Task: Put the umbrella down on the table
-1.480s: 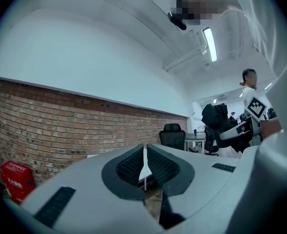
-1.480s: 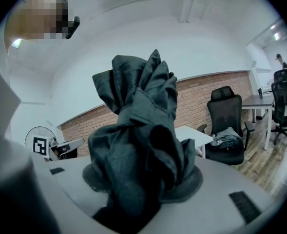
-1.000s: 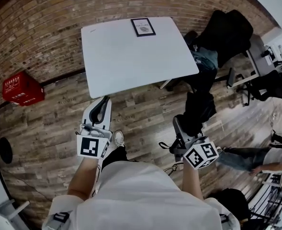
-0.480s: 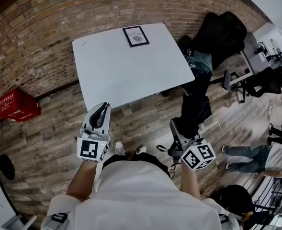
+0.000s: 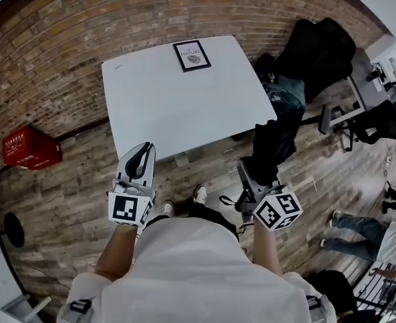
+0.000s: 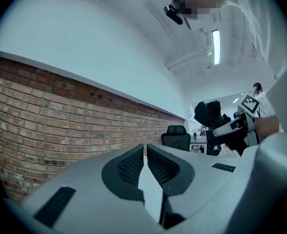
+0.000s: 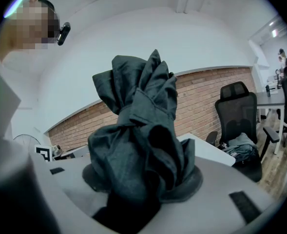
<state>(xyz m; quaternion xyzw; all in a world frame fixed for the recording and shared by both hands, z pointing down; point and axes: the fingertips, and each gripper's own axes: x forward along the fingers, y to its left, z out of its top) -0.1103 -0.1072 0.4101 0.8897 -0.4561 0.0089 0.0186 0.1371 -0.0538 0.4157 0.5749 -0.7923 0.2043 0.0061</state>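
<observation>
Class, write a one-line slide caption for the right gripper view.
Right tongs grip a bundled dark umbrella, white table and brick wall behind.

The umbrella (image 7: 138,145) is dark grey; the table (image 5: 184,99) white.

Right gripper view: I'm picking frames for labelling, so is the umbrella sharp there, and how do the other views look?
Right gripper view: the umbrella fills the centre, slightly soft and dark against a pale wall. Head view: evenly lit and sharp, the brick wall bowed by fisheye behind the white table. Left gripper view: the ceiling light glares mildly; corners vignette black.
</observation>
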